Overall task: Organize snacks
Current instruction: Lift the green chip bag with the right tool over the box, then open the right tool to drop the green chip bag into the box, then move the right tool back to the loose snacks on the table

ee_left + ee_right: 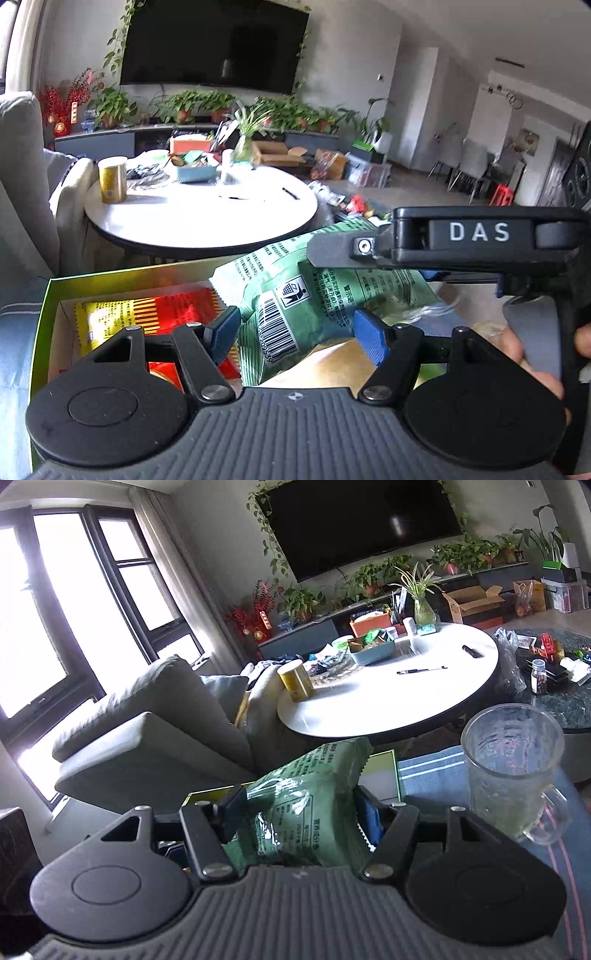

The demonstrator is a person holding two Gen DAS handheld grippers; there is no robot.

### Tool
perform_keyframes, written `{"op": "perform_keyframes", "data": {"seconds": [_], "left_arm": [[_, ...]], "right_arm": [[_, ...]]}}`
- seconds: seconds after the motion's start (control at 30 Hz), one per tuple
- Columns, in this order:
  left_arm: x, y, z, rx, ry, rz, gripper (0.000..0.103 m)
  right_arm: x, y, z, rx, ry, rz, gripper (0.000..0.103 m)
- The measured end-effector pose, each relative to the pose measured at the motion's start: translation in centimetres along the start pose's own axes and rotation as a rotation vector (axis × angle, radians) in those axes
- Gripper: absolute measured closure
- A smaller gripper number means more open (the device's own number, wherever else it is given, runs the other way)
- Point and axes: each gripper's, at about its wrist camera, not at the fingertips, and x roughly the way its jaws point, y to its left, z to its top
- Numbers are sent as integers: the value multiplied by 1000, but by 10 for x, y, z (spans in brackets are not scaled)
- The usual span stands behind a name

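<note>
Green snack bag (295,812) is pinched in your right claw (299,812) above the box (51,295); your left claw (295,328) is open around it.

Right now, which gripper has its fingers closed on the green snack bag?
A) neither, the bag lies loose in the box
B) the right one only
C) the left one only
B. In the right wrist view the right gripper pinches the green snack bag between its fingers, while the left gripper sits with its jaws apart around the bag's lower end, above the box.
</note>
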Motion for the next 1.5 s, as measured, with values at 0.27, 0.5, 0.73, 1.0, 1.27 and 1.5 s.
{"op": "perform_keyframes", "data": {"seconds": [0.27, 0.5, 0.73, 1.0, 1.27, 1.5], "left_arm": [[14, 22, -16, -49, 67, 53, 38], [-4, 19, -8, -80, 38, 52, 38], [-30, 6, -14, -76, 18, 45, 37], [-70, 1, -23, -76, 2, 59, 33], [-120, -8, -37, -82, -23, 57, 30], [-162, -18, -71, -73, -22, 63, 29]], "right_arm": [[27, -9, -14, 28, 104, -21, 41], [-4, -5, -4, 28, 42, -26, 37], [-27, -7, -9, 42, 38, -34, 36], [-46, 5, -20, 25, 51, -39, 36], [-75, 24, -33, -5, 45, -22, 36], [-99, 35, -60, -25, 68, -19, 36]]}}
